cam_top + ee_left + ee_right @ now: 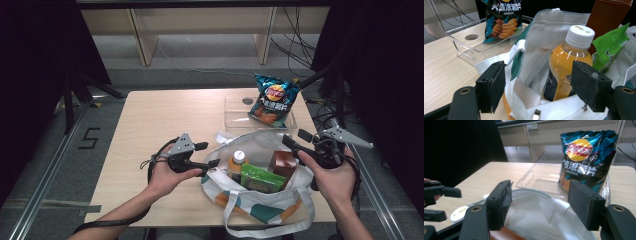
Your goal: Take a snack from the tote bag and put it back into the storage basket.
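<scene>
A white tote bag [265, 210] with teal and orange patches stands open at the table's near edge. Inside it are an orange juice bottle [238, 162] with a white cap, a green packet [260, 179] and a brown box [283, 162]. My left gripper [211, 155] is at the bag's left rim and is open. In the left gripper view [541, 87] its jaws straddle the bag's white edge [516, 62] without pressing on it, and the bottle [566, 62] is just beyond. My right gripper [294, 137] hovers open over the bag's right rim, with nothing between its jaws [541, 205].
A blue chip bag [274, 100] stands in a clear plastic tray [235, 112] at the back right of the wooden table [160, 120]. In the right gripper view, the chip bag [586, 160] stands straight ahead beyond the bag's mouth. Black curtains flank the table.
</scene>
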A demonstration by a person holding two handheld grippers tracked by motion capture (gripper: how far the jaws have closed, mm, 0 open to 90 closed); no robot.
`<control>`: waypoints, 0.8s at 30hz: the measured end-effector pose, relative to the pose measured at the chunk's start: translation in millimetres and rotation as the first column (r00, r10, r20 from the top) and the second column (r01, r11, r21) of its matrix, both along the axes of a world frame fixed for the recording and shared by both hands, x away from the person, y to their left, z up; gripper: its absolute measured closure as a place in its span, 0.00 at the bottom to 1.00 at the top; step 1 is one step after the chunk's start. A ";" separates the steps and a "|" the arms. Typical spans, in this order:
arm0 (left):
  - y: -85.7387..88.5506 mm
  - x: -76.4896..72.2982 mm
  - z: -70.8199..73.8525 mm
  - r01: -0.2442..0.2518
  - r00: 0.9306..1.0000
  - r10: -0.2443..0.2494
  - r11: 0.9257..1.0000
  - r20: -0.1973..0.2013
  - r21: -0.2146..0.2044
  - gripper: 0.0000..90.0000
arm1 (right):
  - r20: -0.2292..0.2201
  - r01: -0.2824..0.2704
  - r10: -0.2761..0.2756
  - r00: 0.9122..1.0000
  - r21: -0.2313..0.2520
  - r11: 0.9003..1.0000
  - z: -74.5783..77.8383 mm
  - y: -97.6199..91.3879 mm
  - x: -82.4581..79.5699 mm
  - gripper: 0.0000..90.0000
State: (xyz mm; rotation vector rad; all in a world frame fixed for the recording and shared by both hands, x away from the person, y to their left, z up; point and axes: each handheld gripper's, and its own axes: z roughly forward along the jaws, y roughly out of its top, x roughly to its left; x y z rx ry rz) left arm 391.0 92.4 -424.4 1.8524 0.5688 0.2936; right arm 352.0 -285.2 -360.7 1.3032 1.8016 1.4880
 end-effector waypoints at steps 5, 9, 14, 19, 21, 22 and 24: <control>0.7 0.6 0.3 0.007 1.000 -0.007 1.000 0.008 0.004 0.31 | -0.014 0.004 -0.004 1.000 0.003 1.000 -1.9 6.5 -11.2 0.37; 0.5 0.6 0.4 0.006 1.000 -0.006 1.000 0.008 0.005 0.31 | -0.011 -0.009 0.009 1.000 -0.010 1.000 -3.8 10.0 -18.3 0.35; 0.6 0.4 0.6 0.007 1.000 -0.007 1.000 0.009 0.004 0.31 | -0.023 -0.008 0.008 1.000 -0.009 1.000 -7.0 15.3 -26.6 0.33; 0.8 0.5 0.6 0.007 1.000 -0.007 1.000 0.009 0.005 0.31 | -0.023 -0.012 0.011 1.000 -0.025 1.000 -9.5 17.1 -29.3 0.31; 0.7 0.2 0.5 0.003 1.000 -0.003 1.000 0.004 0.003 0.31 | -0.019 -0.013 0.013 1.000 -0.031 0.999 -9.7 17.9 -30.4 0.31; 0.9 0.5 0.5 0.006 1.000 -0.007 1.000 0.008 0.005 0.31 | -0.041 -0.008 0.007 0.999 -0.008 1.000 -9.3 20.3 -32.7 0.31; 0.8 0.5 0.3 0.006 1.000 -0.007 1.000 0.007 0.005 0.31 | -0.019 -0.018 0.017 1.000 -0.028 0.999 -10.8 19.7 -32.1 0.30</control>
